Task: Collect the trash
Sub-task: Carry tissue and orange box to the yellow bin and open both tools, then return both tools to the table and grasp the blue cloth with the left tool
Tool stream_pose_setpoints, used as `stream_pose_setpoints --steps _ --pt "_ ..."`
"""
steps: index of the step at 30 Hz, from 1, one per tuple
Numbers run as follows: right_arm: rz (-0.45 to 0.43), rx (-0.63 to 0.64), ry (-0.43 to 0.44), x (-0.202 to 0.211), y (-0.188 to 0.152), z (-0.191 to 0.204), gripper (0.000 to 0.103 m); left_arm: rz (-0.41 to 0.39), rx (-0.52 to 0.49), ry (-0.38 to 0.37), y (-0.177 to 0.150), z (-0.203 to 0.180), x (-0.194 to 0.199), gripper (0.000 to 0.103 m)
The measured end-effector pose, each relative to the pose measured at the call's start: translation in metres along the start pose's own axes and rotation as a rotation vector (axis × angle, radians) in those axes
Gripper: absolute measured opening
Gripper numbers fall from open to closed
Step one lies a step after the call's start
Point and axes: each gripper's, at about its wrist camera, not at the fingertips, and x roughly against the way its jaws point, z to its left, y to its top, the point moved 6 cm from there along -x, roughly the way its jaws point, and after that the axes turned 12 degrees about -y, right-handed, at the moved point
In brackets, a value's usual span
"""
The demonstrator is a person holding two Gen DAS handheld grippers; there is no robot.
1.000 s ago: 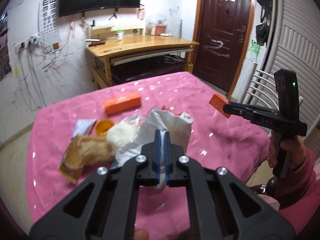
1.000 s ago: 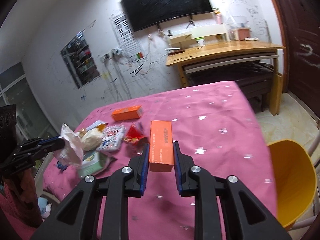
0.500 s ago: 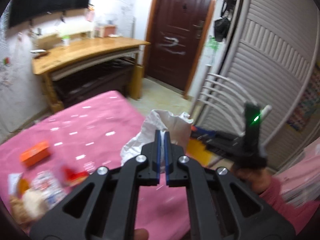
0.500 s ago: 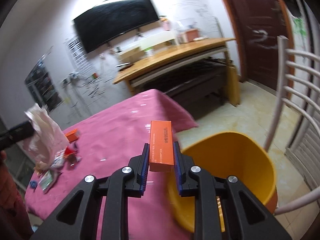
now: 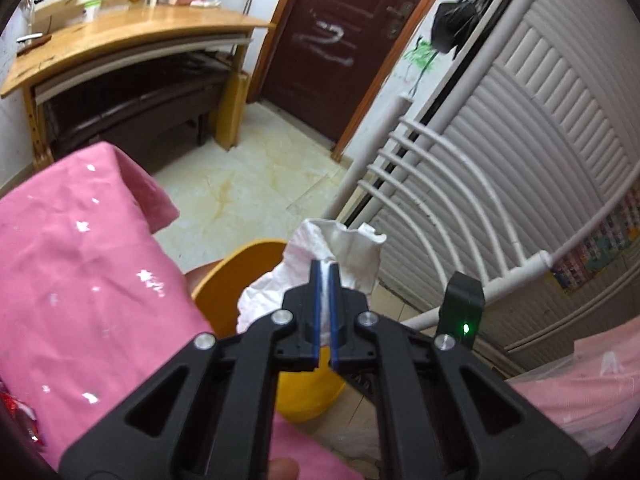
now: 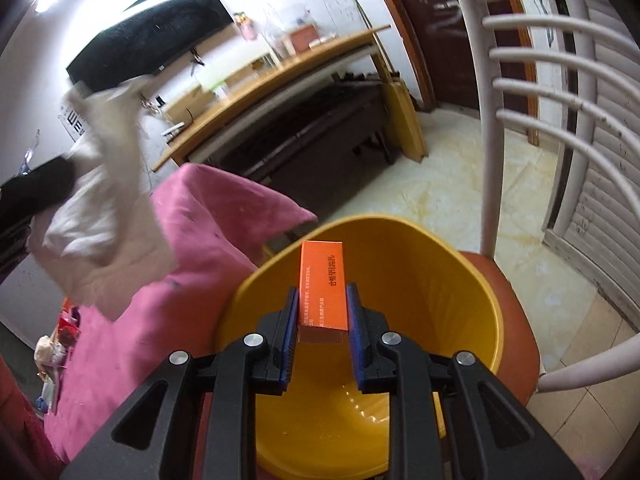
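Note:
My left gripper (image 5: 325,270) is shut on a crumpled white tissue (image 5: 352,258) and holds it above the yellow bin (image 5: 224,292), which stands beside the pink table. The tissue also shows in the right wrist view (image 6: 100,200), blurred, at the left. My right gripper (image 6: 322,300) is shut on an orange carton (image 6: 322,284) and holds it over the open mouth of the yellow bin (image 6: 460,280). The bin stands on a chair seat (image 6: 516,316).
The pink-covered table (image 5: 80,280) lies to the left, with other trash at its far end (image 6: 60,340). A white chair back (image 6: 532,92) rises right of the bin. A wooden desk (image 5: 120,40), a brown door (image 5: 340,40) and a louvred white door (image 5: 540,120) stand around the tiled floor.
Both grippers have swung from the table to the yellow bin. The carton now hangs over the bin's mouth and the tissue is above its rim. Both stay gripped.

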Motion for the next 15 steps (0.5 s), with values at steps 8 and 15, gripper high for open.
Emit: stream_pose_setpoints --steps 8,15 --pt "0.027 -0.036 -0.014 -0.009 0.001 -0.009 0.018 0.055 0.057 0.062 -0.008 0.011 -0.027 0.060" --pt "0.025 -0.014 -0.006 -0.009 0.001 -0.004 0.018 0.024 0.061 0.085 -0.011 0.007 -0.007 0.060"
